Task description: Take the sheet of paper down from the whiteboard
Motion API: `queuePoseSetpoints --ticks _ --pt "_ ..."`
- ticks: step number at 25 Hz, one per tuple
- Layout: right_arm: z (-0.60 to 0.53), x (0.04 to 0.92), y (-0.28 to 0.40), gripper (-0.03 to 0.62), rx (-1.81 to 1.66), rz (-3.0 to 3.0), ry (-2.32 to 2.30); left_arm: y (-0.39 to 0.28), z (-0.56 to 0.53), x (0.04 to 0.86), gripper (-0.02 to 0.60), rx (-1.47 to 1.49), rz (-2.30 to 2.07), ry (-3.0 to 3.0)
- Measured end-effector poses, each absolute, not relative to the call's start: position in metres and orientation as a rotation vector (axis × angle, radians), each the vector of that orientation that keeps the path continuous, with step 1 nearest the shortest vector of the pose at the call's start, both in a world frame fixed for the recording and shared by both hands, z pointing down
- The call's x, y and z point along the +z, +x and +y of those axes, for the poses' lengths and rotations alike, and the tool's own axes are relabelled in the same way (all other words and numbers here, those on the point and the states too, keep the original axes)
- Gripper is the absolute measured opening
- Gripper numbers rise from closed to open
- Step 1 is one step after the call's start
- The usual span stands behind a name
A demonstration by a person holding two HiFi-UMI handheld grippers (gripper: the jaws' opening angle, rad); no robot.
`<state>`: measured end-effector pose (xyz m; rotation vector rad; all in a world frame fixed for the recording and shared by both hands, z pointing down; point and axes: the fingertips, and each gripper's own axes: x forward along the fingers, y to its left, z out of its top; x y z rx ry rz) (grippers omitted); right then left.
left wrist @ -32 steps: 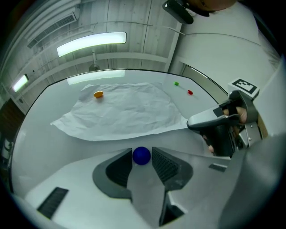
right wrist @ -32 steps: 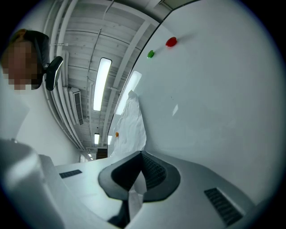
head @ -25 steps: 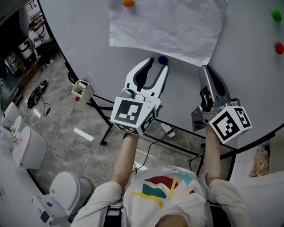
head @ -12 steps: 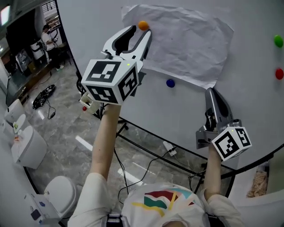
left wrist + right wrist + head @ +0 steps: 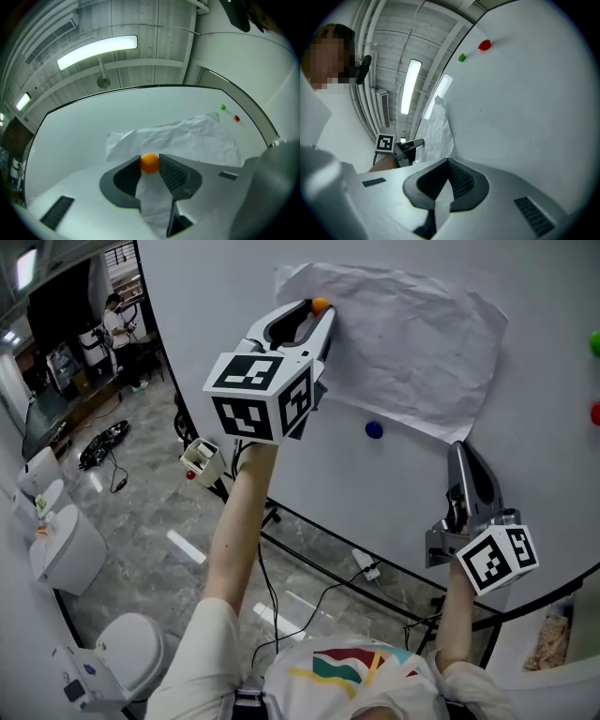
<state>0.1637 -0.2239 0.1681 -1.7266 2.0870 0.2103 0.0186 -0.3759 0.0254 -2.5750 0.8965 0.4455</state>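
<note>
A crumpled white sheet of paper (image 5: 412,343) hangs on the whiteboard (image 5: 525,474), with an orange magnet (image 5: 320,306) on its upper left corner. My left gripper (image 5: 314,310) is raised to that corner. Its jaws are closing, and the orange magnet (image 5: 150,163) sits between the two pads, touching both. A blue magnet (image 5: 374,429) sits on the board just under the sheet's lower edge. My right gripper (image 5: 461,451) is shut on nothing, its tip by the board below the sheet's lower right corner. In the right gripper view the paper (image 5: 440,131) shows far off.
A green magnet (image 5: 595,341) and a red magnet (image 5: 596,412) sit on the board at the right edge. Below are the board's black stand legs (image 5: 309,531), cables on the stone floor (image 5: 103,442), a small white box (image 5: 201,457) and white bins (image 5: 66,549).
My left gripper rose from beside the blue magnet under the sheet to the orange magnet at the top left corner, and its jaws narrowed around it. The right gripper stayed put.
</note>
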Motion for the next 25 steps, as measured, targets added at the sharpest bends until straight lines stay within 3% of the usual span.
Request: queuePoseSetpoints --ticks 25 --pt "-0.226 0.162 0.169 0.012 0.284 2.036 -1.838 -0.054 -0.459 0.055 0.168 0.473 1.110 -2.556"
